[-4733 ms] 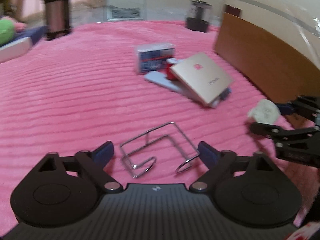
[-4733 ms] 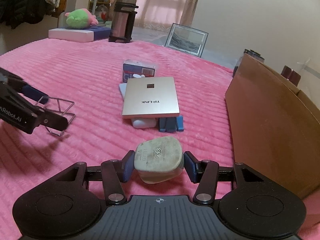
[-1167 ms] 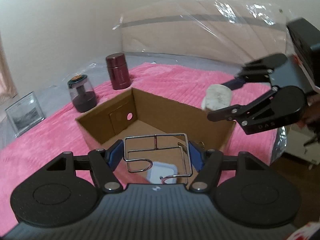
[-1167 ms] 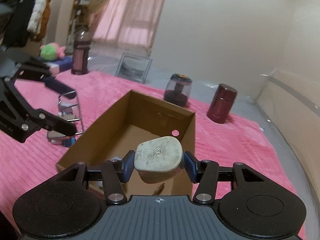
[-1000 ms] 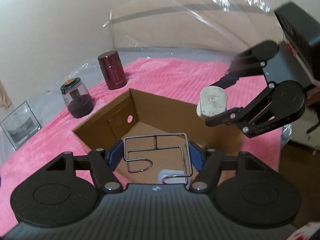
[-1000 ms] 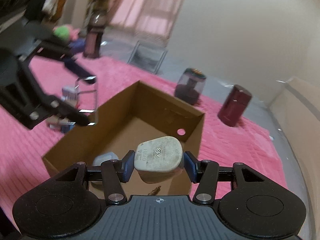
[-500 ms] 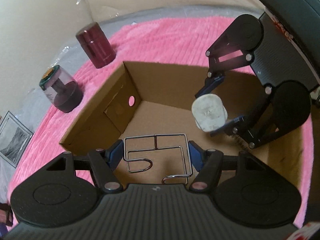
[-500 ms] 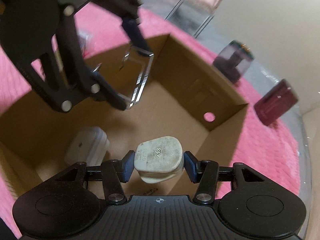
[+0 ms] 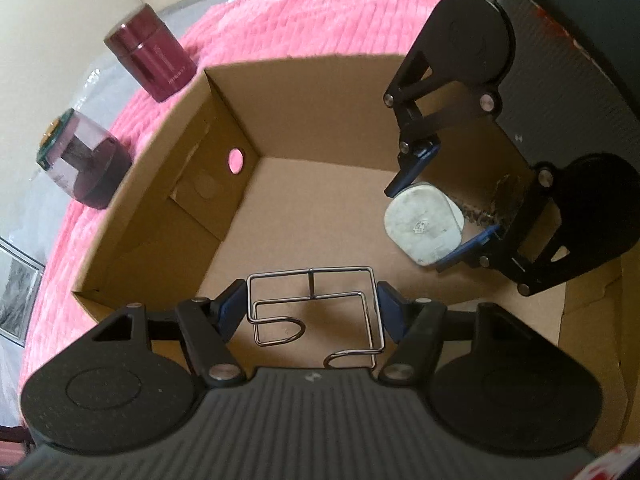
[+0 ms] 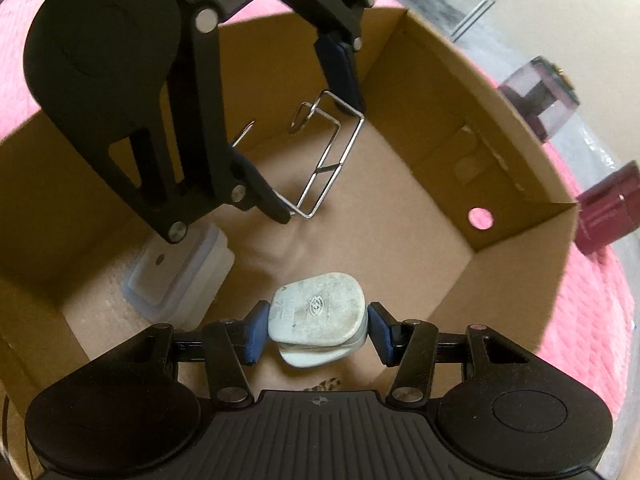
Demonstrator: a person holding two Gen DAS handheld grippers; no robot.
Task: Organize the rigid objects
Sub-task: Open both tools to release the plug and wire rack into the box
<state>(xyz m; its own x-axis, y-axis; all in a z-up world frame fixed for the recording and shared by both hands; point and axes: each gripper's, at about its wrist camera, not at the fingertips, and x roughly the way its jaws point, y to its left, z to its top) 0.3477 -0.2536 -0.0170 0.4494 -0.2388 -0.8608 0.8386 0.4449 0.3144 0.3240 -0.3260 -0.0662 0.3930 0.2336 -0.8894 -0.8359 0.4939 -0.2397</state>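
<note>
Left wrist view: the left hand-held gripper pinches a bent wire rack between its blue pads, holding it inside the open cardboard box, above the box floor; 4.7 s ago the same rack lay on the pink bedspread between spread fingers, so it has been grasped, lifted and carried into the box. The right hand-held gripper stands opposite, low inside the box, with a white plug adapter between its pads. A maroon canister and a clear-topped jar stand on the bedspread just outside the box wall.

Right wrist view: the right hand-held gripper is pressed on the plug adapter; 0.5 s ago it was higher, so it has descended toward the box floor. The left hand-held gripper holds the wire rack tilted above the floor; a translucent lidded container already rests in the box beneath it.

Judgement: both items are at the deposit point; release is the next step, and neither is yet set down.
</note>
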